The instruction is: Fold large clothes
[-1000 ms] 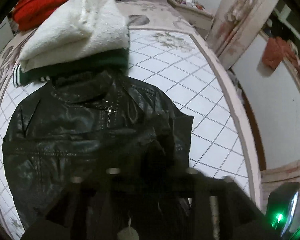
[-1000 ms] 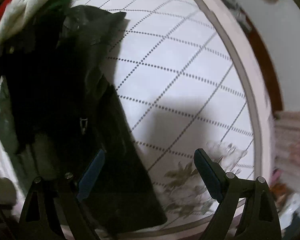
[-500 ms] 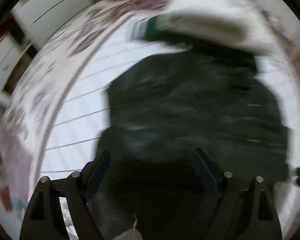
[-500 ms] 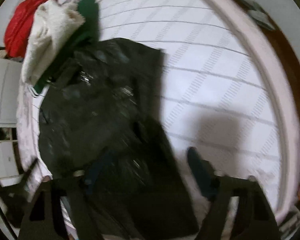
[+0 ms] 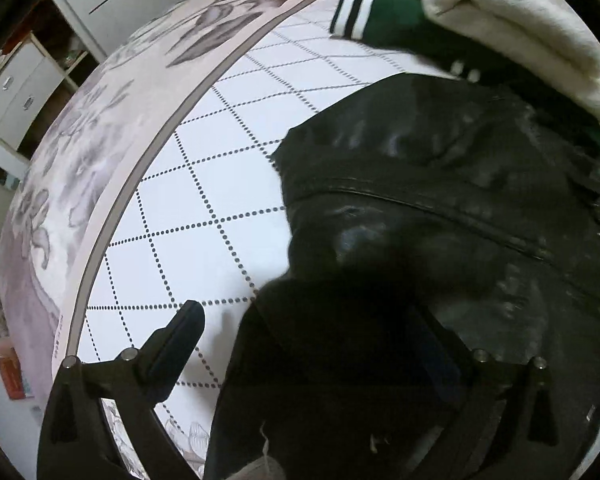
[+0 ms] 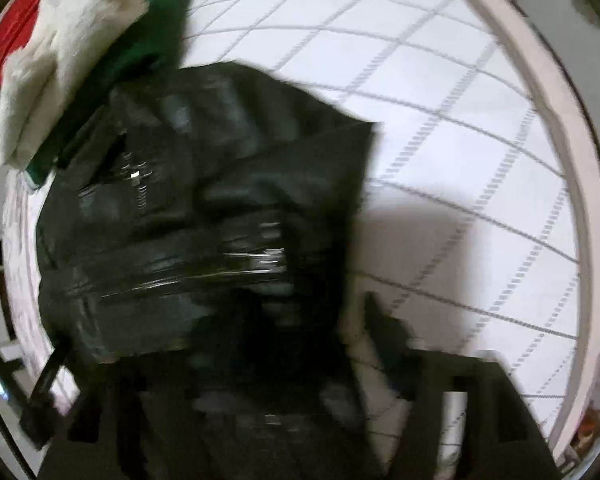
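A black leather jacket [image 5: 440,208] lies on the white quilted bedspread [image 5: 204,200], sleeves folded in. It also shows, blurred, in the right wrist view [image 6: 204,216]. My left gripper [image 5: 312,348] is open, low over the jacket's lower left edge; its left finger [image 5: 176,344] is over the bedspread, its right finger is over the dark leather. My right gripper [image 6: 240,360] is open over the jacket's lower right edge; its right finger [image 6: 388,344] is over the bedspread, and the left finger is lost against the black leather.
A stack of folded clothes lies just beyond the collar: a white fleece [image 5: 520,28] on a green garment with striped cuff [image 5: 384,16], and a red one [image 6: 8,32] behind. White drawers [image 5: 16,92] stand left of the bed. The bedspread's floral border [image 5: 76,168] marks its edge.
My left gripper has swung to the jacket's left side and come down close. My right gripper has moved left over the jacket's lower right part. The jacket has not moved.
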